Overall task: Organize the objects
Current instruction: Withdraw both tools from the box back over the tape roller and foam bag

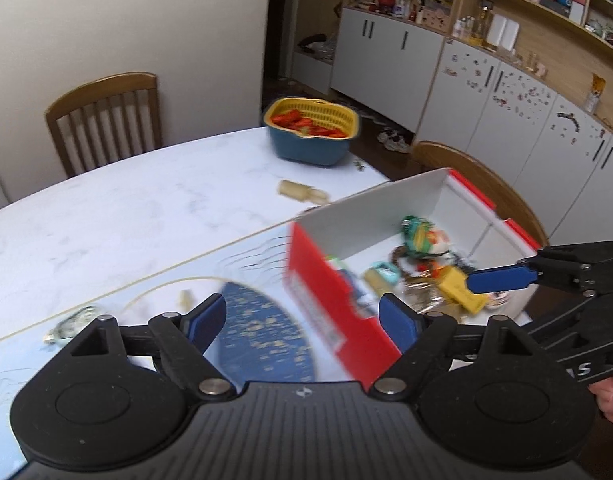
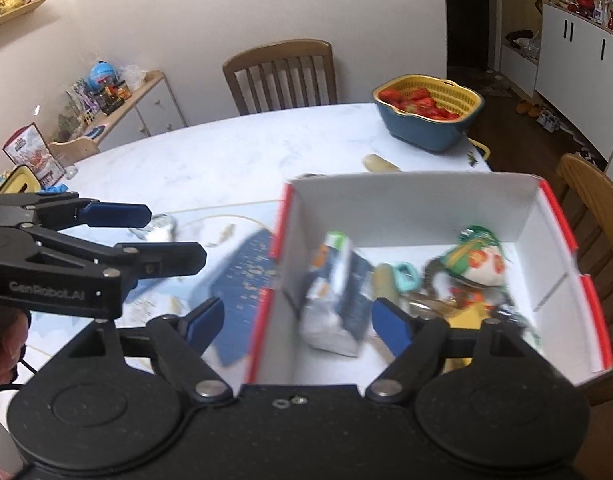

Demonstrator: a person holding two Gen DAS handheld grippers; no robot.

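both black claws, blue-padded, gape empty above red-sided cardboard box [image 2: 410, 204].

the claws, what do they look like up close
Both the left claw and right claw are matte black plastic with blue finger pads, silver pivot pins and round ribbed bases. The left one's side carries pale GenRobot.AI lettering, seen from the right wrist view.

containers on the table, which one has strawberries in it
The blue basin with the yellow strainer basket at the table's far edge holds the strawberries; the red-and-white box holds mixed small items.
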